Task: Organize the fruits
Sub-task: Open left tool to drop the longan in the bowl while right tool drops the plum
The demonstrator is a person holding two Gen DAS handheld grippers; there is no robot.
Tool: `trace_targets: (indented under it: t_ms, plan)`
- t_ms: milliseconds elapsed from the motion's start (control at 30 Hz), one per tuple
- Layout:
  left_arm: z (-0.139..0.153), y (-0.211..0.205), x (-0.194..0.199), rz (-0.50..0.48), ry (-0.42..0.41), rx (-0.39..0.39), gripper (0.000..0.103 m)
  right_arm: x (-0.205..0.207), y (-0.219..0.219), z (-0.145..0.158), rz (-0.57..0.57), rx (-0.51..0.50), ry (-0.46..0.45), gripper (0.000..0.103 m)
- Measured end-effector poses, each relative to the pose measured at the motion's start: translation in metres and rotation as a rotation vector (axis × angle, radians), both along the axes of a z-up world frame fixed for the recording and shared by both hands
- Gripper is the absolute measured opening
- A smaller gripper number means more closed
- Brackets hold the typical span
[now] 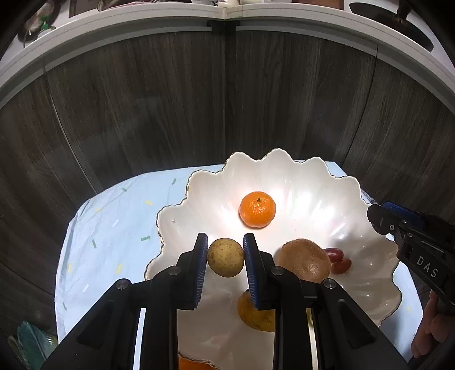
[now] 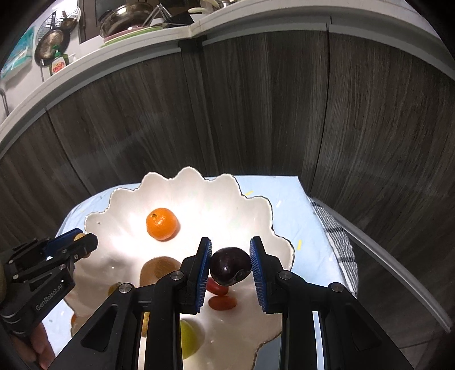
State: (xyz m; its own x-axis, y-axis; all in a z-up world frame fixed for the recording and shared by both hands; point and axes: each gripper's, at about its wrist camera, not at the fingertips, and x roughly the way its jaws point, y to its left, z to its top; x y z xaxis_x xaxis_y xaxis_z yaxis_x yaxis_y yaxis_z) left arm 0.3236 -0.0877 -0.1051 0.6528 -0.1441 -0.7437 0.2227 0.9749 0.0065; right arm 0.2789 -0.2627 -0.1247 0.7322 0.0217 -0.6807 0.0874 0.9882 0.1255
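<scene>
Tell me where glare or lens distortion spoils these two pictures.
Left wrist view: strong glare on the white bowl around the mandarin; the counter edge bows from fisheye distortion. Right wrist view: the same glare washes out the bowl floor, and the cabinet fronts look smeared.

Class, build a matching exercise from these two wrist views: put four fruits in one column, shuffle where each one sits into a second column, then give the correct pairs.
Column 1
1. tan speckled fruit
2. dark plum
3. mandarin
4. kiwi

Column 2
A. lying alone toward the far side of the white bowl
B. clamped in the left gripper
C. in the bowl beside the red grape tomatoes
D. clamped in the right gripper

Pairs: 1-B, 2-D, 3-A, 4-C
</scene>
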Motion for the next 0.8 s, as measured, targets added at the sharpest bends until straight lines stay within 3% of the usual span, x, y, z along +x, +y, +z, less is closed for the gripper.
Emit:
trace_targets:
  t_ms: [67,133,200,267,400,500,800]
  plan:
    - [-0.001,0.000,0.000,-0.003,0.003,0.006,0.028,0.001,-0.002,-0.003,-0.004,0.006,0.010,0.030]
    - [-0.001,-0.001,-0.001,0.000,-0.004,0.010,0.045,0.001,-0.003,-0.005,-0.010,0.011,0.017,0.030]
    - [0.001,-0.001,-0.003,0.003,-0.017,0.016,0.051,0.001,-0.004,-0.006,-0.012,0.012,0.020,0.030]
    - [0.002,-0.001,-0.003,0.000,-0.021,0.021,0.052,0.000,-0.004,-0.006,-0.011,0.009,0.022,0.032]
    - [0.004,-0.001,-0.006,-0.001,-0.028,0.024,0.061,-0.003,-0.005,-0.002,-0.020,0.002,0.009,0.053]
    - [0.007,0.000,-0.010,-0.001,-0.038,0.025,0.066,-0.008,-0.005,0.004,-0.029,-0.008,-0.011,0.063]
    - [0.020,0.005,-0.022,0.005,-0.063,0.024,0.082,-0.020,0.001,0.018,-0.024,-0.007,-0.042,0.068]
